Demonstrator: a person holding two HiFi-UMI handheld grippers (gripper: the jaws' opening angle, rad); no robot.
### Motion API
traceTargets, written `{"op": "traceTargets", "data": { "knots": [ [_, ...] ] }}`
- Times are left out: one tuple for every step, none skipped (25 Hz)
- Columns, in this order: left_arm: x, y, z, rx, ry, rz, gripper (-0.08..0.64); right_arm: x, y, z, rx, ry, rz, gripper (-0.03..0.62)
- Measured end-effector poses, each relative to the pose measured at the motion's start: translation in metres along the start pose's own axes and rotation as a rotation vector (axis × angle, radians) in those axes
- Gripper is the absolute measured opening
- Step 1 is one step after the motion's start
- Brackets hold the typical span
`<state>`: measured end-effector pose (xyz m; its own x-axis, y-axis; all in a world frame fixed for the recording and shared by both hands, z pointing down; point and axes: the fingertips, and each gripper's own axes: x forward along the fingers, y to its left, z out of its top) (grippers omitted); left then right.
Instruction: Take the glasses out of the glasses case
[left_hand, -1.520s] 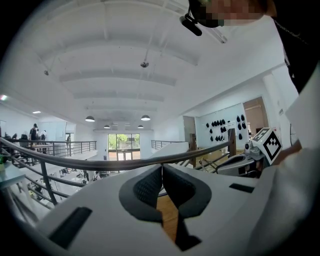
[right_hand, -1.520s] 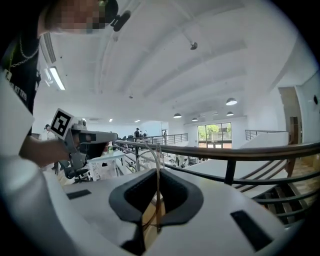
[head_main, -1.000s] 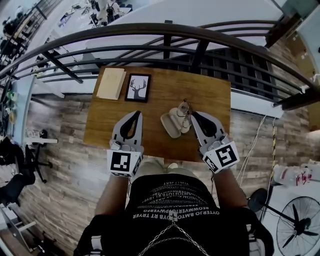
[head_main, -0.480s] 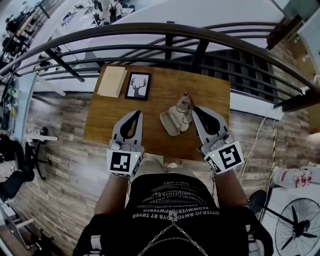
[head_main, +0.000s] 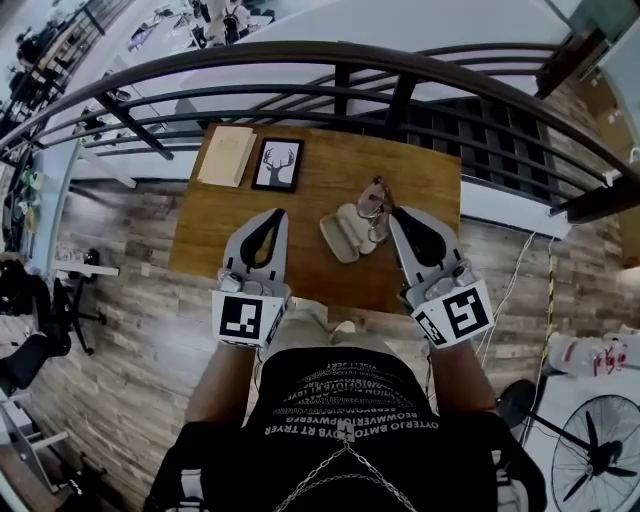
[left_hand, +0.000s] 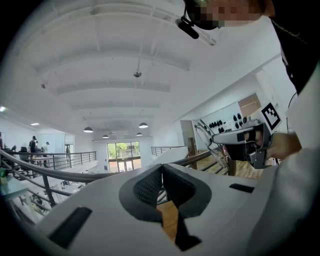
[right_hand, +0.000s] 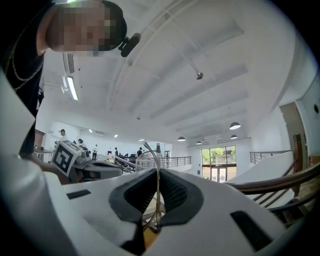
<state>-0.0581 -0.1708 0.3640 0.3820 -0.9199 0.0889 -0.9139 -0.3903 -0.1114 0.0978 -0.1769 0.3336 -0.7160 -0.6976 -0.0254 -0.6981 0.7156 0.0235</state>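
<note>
Wooden table (head_main: 220, 250) backs onto a dark railing (head_main: 300, 60), with bare wood near the left edge. The shirt lettering (head_main: 345, 410) is upside down and unreadable. Left gripper (head_main: 277, 213) is clenched on nothing. Right gripper (head_main: 392, 212) grasps the glasses (head_main: 373, 205) by their thin frame, at the far end of the open glasses case (head_main: 343, 238), mid-table.

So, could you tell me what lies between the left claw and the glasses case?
Only bare wooden table, as the head view shows, separates the left claw from the glasses case.
</note>
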Motion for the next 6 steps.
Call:
{"op": "traceTargets", "data": {
  "knots": [
    [-0.0018, -0.0016, 0.0015, 0.002, -0.002, 0.001, 0.028, -0.0015, 0.0018, 0.0002, -0.003, 0.000, 0.003, 0.028],
    [-0.0032, -0.0033, 0.0025, 0.005, -0.004, 0.002, 0.028, -0.0028, 0.0032, 0.0005, -0.006, 0.000, 0.006, 0.028],
    [-0.0041, -0.0050, 0.0035, 0.009, -0.005, 0.003, 0.028, -0.0039, 0.0040, 0.0008, -0.008, -0.001, 0.010, 0.028],
    [-0.0048, -0.0069, 0.0047, 0.012, -0.006, 0.002, 0.028, -0.0049, 0.0046, 0.0013, -0.010, -0.001, 0.012, 0.028],
    [-0.0055, -0.0090, 0.0058, 0.014, -0.006, 0.001, 0.028, -0.0059, 0.0051, 0.0018, -0.012, -0.001, 0.014, 0.028],
    [-0.0062, -0.0112, 0.0069, 0.017, -0.006, -0.001, 0.028, -0.0070, 0.0056, 0.0024, -0.013, -0.002, 0.016, 0.028]
  ]
}}
